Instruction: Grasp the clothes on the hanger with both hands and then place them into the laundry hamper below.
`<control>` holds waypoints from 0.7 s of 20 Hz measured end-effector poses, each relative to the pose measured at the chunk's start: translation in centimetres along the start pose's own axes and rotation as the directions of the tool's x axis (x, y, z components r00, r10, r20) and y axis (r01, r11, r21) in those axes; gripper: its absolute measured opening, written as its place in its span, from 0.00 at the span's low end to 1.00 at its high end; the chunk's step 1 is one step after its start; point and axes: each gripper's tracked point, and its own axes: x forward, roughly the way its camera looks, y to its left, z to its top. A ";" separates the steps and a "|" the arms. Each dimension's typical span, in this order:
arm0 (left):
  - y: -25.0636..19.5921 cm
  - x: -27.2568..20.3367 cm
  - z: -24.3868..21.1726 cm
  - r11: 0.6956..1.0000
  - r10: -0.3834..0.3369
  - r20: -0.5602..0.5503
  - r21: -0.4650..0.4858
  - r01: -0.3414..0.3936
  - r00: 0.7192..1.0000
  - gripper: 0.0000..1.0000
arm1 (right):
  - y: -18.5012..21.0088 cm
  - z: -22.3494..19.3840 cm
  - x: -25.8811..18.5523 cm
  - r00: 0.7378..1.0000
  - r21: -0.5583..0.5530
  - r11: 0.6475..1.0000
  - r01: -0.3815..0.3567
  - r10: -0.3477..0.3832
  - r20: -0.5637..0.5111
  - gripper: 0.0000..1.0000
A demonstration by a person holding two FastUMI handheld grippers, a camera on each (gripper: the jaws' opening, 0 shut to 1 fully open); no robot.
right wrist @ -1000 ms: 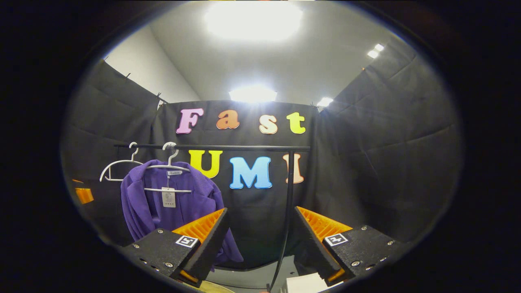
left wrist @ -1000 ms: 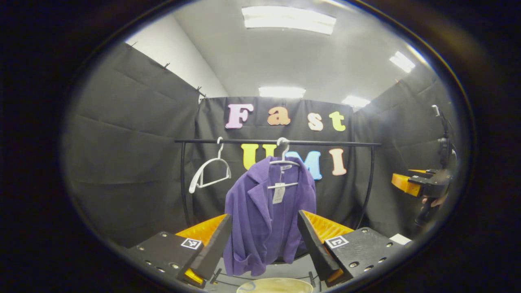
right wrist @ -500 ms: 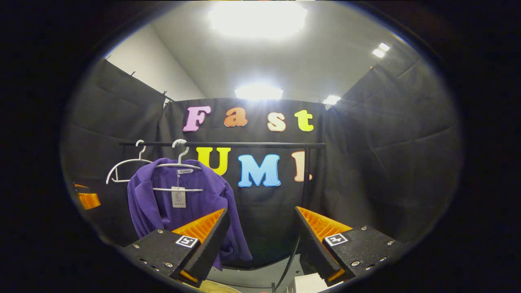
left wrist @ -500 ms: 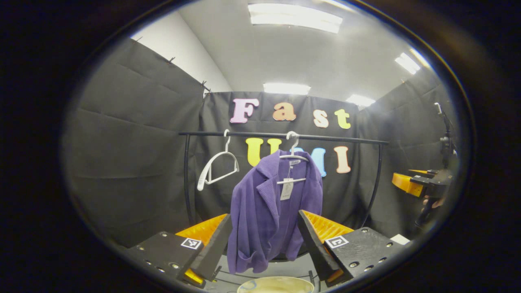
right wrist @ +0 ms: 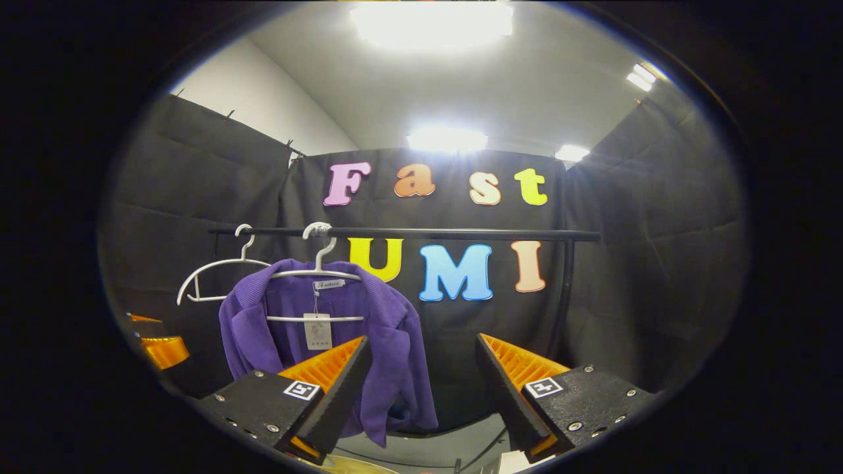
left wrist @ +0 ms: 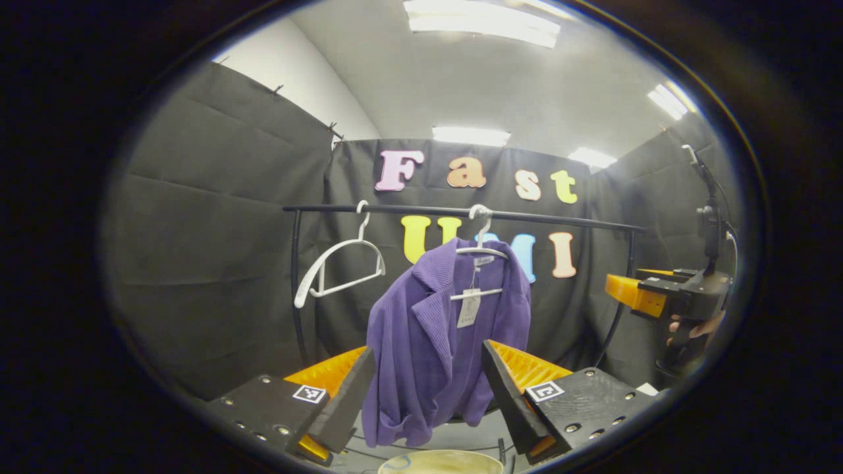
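Ribbed, matt cloth on the purple jacket (left wrist: 435,342), soft-looking, wide wale lines running down the lapel. Paper tag (left wrist: 469,308) dangling at the neck, flat and pale. Smooth white plastic on the jacket's hanger (left wrist: 481,250) and the bare hanger (left wrist: 339,263) beside it. Slim dark rail (left wrist: 421,210), smooth, faint sheen, probably metal. Below, pale rim of the hamper (left wrist: 438,461), material unclear.
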 end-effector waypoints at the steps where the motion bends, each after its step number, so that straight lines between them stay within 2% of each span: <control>1: -0.5 1.1 -0.1 1.000 0.002 -0.008 -0.021 -0.002 1.000 0.93 | 0.5 0.2 1.1 1.000 0.005 1.000 -0.021 0.021 0.003 0.97; 5: -1.3 5.4 -0.6 0.996 0.048 -0.052 -0.078 -0.052 0.997 0.93 | 1.8 0.2 5.3 0.995 0.014 0.995 -0.095 0.095 0.001 0.97; 6: -1.3 6.6 -0.8 0.993 0.076 -0.060 -0.085 -0.081 0.995 0.99 | 2.3 -0.2 6.7 0.993 0.020 0.992 -0.122 0.122 -0.009 0.97; 8: -1.2 8.9 -1.3 0.986 0.133 -0.076 -0.090 -0.140 0.988 0.99 | 3.2 -1.6 9.3 0.985 0.028 0.986 -0.164 0.165 -0.041 0.97; 9: -1.1 10.1 -1.6 0.982 0.160 -0.084 -0.087 -0.168 0.983 0.93 | 3.7 -2.3 10.6 0.981 0.031 0.982 -0.184 0.185 -0.057 0.97; 10: -1.2 11.0 -2.0 0.978 0.183 -0.095 -0.084 -0.191 0.978 0.93 | 4.0 -3.0 11.8 0.978 0.033 0.980 -0.196 0.197 -0.070 0.97; 11: -1.2 11.9 -2.4 0.975 0.201 -0.105 -0.079 -0.210 0.974 0.99 | 4.2 -3.8 13.0 0.975 0.038 0.978 -0.204 0.206 -0.081 0.97; 13: -1.2 13.4 -2.9 0.966 0.241 -0.114 -0.067 -0.249 0.964 0.99 | 4.7 -5.7 15.2 0.967 0.048 0.973 -0.225 0.229 -0.108 0.97; 14: -1.4 14.1 -3.1 0.962 0.257 -0.116 -0.062 -0.265 0.960 0.93 | 4.9 -6.6 16.4 0.963 0.048 0.971 -0.234 0.239 -0.123 0.97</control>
